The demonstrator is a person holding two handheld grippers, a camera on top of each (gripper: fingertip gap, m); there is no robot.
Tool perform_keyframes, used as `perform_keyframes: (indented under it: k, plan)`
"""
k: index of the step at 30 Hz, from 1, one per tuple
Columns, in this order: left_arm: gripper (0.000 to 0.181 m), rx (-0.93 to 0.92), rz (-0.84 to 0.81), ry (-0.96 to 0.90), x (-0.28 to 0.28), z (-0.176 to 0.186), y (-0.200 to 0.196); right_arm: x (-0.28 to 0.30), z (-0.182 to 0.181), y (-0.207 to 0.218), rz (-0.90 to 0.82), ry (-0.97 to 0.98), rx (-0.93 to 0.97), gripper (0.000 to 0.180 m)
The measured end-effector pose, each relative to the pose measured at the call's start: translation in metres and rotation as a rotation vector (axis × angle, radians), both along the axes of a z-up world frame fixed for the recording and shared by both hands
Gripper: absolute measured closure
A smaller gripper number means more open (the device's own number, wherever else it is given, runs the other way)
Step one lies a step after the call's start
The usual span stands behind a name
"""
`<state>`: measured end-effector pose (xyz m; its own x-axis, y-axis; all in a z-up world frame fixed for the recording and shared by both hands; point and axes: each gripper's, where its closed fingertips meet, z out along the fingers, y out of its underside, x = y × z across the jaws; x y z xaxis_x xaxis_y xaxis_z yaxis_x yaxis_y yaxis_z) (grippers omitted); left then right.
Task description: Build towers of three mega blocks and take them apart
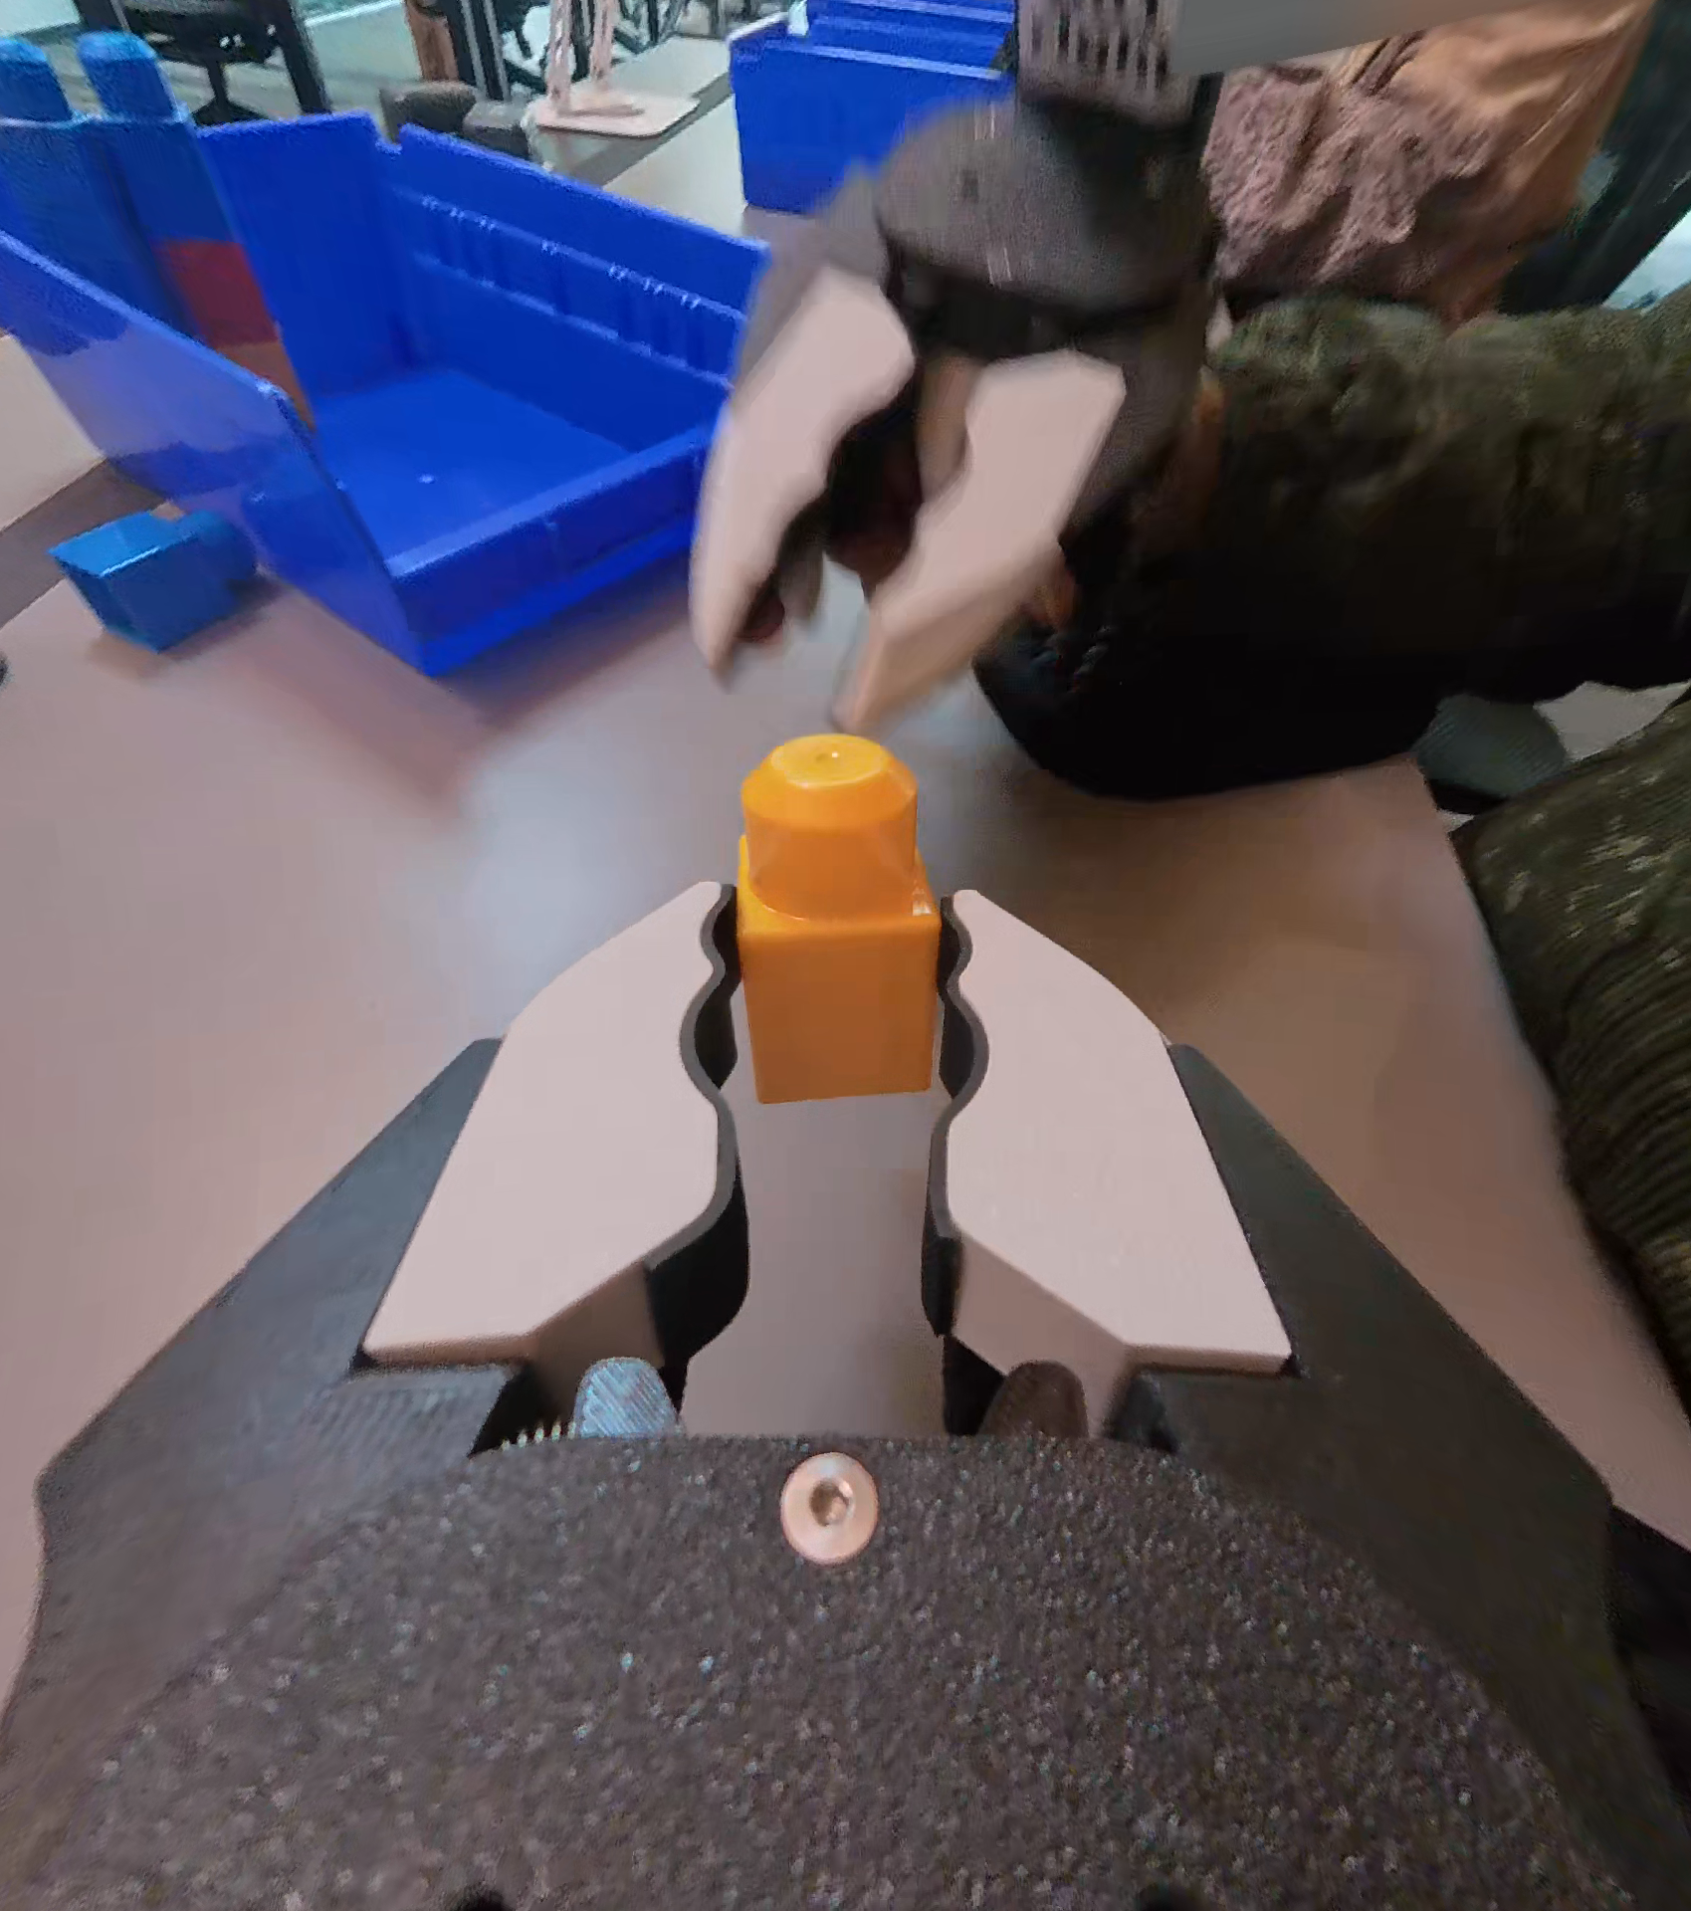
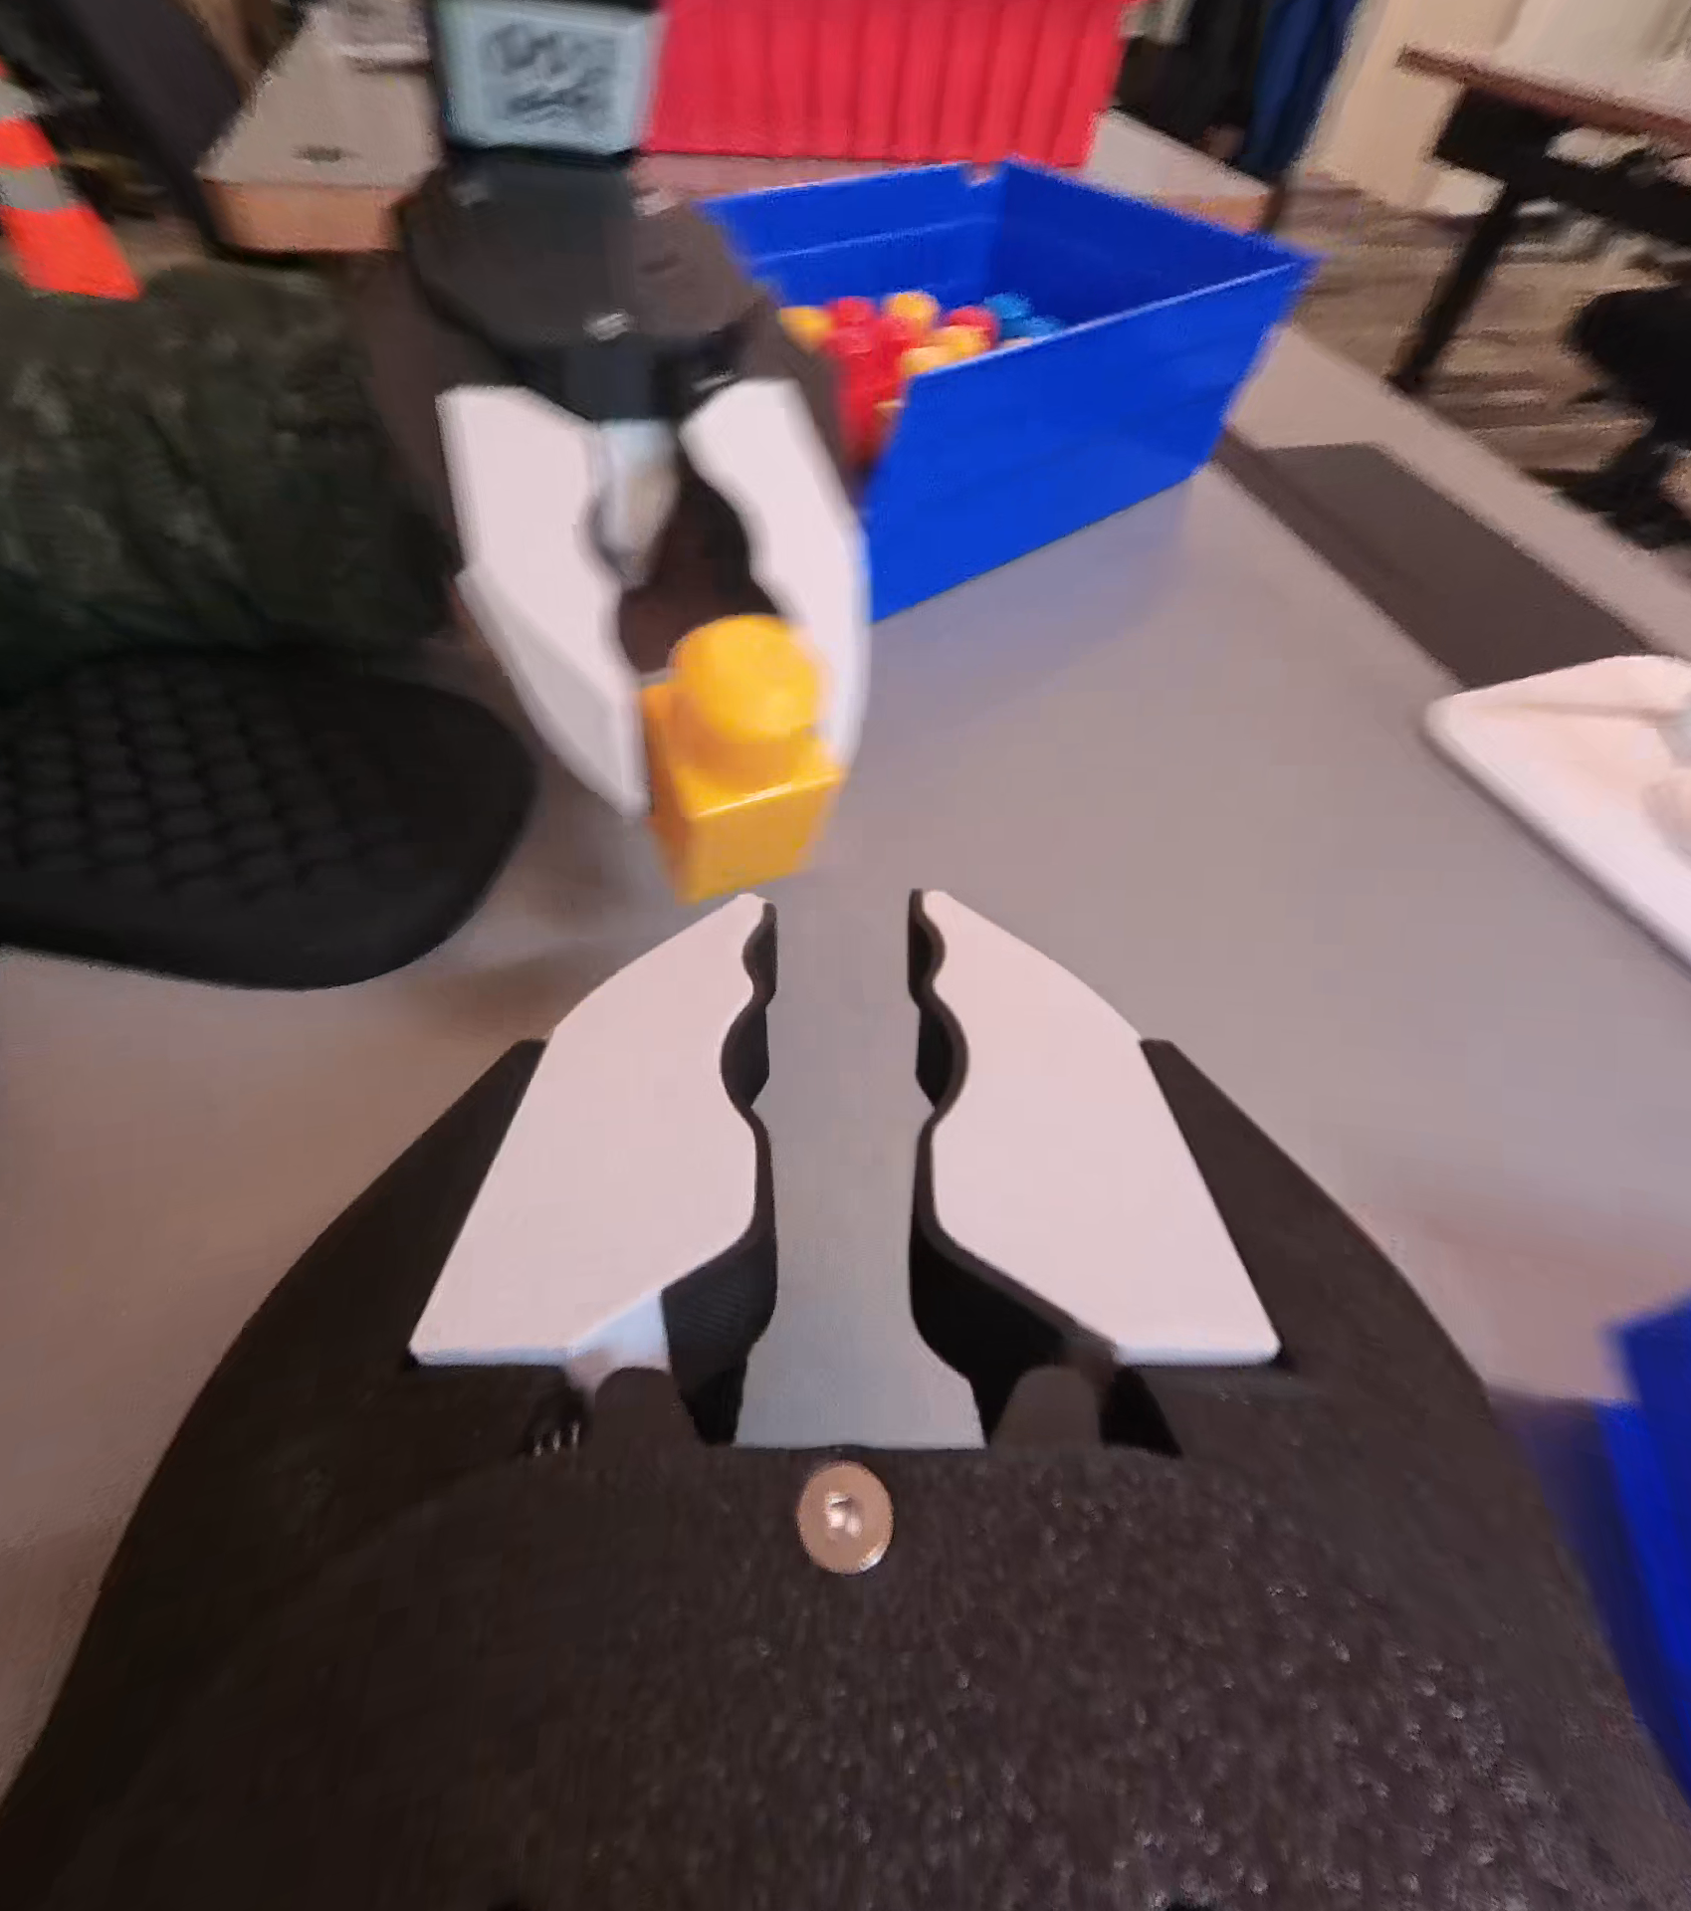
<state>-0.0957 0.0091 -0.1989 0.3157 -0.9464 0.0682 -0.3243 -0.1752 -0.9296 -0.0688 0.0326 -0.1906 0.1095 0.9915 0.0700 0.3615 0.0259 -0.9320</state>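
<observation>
My left gripper [image 1: 836, 910] is shut on an orange single-stud block [image 1: 836, 993] and holds it upright, stud up, just above the table. The right wrist view shows the same gripper [image 2: 737, 770] and the block [image 2: 743, 817] ahead. My right gripper [image 2: 841, 910] is open and empty, its fingers a narrow gap apart, a short way in front of the block. In the left wrist view the right gripper [image 1: 784, 688] is blurred and hangs just beyond and above the stud. A blue block [image 1: 153, 584] lies on its side on the table.
A blue bin [image 1: 531, 579] holding no blocks stands at the left, with a blue-and-red stack [image 1: 96, 207] at its far left wall. Another blue bin [image 2: 1058, 486] holds several coloured blocks. A white base [image 2: 1596, 827] lies right. A green sleeve [image 1: 1544, 496] and a black chair seat [image 2: 200, 817] are close by. One gripper's finger ends stand about 4 centimetres off the other's. The white base [image 2: 1596, 827] is about equally far from each gripper, around 35 centimetres.
</observation>
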Motion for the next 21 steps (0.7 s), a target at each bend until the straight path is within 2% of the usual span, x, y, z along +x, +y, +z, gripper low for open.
perform_keyframes:
  k: [3, 6, 8, 11, 16, 21]
  plan:
    - [0.145, 0.005, 0.025, 0.041, -0.004, -0.011, 0.000, 0.018, 0.029, 0.057, -0.154, -0.084, 0.061, 0.141]
    - [0.145, 0.008, 0.026, 0.073, -0.003, -0.021, -0.002, 0.037, 0.046, 0.132, -0.274, -0.315, 0.140, 0.133]
    - [0.145, 0.022, 0.028, 0.091, -0.002, -0.025, -0.002, 0.047, 0.044, 0.179, -0.298, -0.513, 0.143, 0.129]
    - [0.145, 0.024, 0.030, 0.100, 0.000, -0.030, -0.002, 0.061, 0.020, 0.233, -0.287, -0.833, 0.105, 0.118]
    - [0.145, 0.032, 0.033, 0.115, -0.001, -0.033, -0.001, 0.066, -0.025, 0.274, -0.232, -1.190, 0.037, 0.115]
    - [0.145, 0.032, 0.036, 0.094, -0.003, -0.029, 0.000, 0.066, -0.046, 0.290, -0.161, -1.433, 0.032, 0.122]
